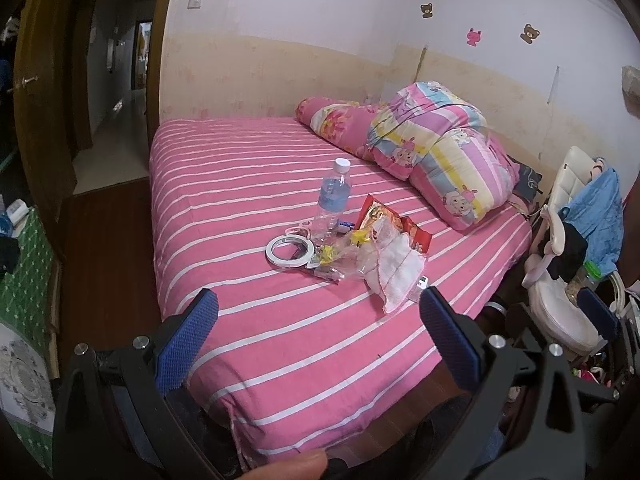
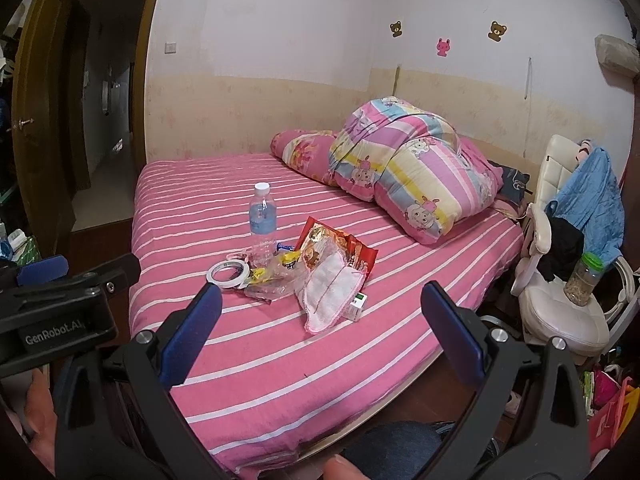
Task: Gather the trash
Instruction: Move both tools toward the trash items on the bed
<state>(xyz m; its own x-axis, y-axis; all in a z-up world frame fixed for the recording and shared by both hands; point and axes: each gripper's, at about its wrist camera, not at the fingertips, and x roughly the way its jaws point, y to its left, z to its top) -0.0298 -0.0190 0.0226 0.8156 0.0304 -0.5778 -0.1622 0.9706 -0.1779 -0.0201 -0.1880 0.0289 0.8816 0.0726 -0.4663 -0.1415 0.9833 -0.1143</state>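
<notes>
A: Left wrist view. What is shown?
B: The left gripper (image 1: 318, 312) is held over the near corner of the bed (image 1: 248, 184); its blue fingers (image 1: 188, 340) are spread wide and nothing is gripped. The trash is heaped mid-bed: a bottle (image 1: 332, 204) upright, a tape roll (image 1: 290, 251) flat beside it, a red wrapper (image 1: 390, 222), clear plastic (image 1: 344, 258) and a white cloth (image 1: 394, 270) touching one another. A quilt (image 1: 436, 152) is bundled at the far side.

A: Right wrist view?
B: The right gripper (image 2: 320, 314) is likewise seen wide apart and empty, its fingers (image 2: 192, 332) well short of the heap. The same bottle (image 2: 262, 220), tape roll (image 2: 228, 274), wrapper (image 2: 340, 246) and cloth (image 2: 328, 292) are seen, with a small box (image 2: 357, 306) just beside the cloth. A chair (image 2: 560, 304) stands right of the bed.
</notes>
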